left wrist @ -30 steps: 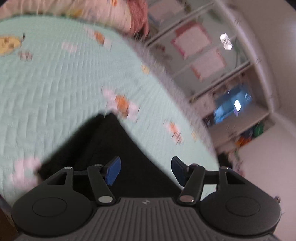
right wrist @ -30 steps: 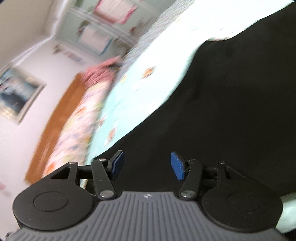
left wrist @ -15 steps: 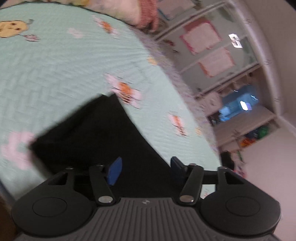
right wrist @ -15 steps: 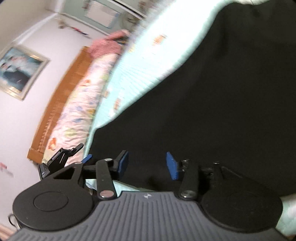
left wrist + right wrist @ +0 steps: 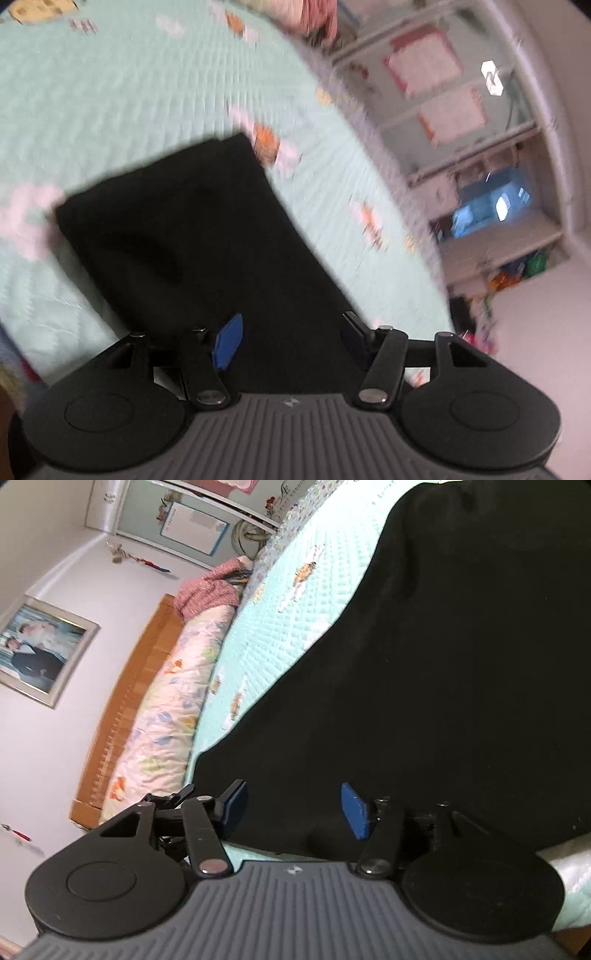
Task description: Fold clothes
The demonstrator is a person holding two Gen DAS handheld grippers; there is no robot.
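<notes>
From my seat the mint quilted bedspread (image 5: 110, 96) fills most of what lies ahead of both pairs of fingers, and the black garment (image 5: 207, 236) lies spread flat on it, its far corner well ahead of my left gripper (image 5: 291, 338) and its near part running back under and between those fingers. On my other side the same black garment (image 5: 424, 672) reaches from between the fingers of my right gripper (image 5: 295, 808) far ahead and off to their right, with its near hem just below them. Left of those fingers I see the floral bolster (image 5: 166, 709) against the wooden headboard (image 5: 122, 716). My left gripper is released, jaws apart, pads clear of the cloth. My right gripper's jaws have just been opening, cloth lying between them but not pinched
</notes>
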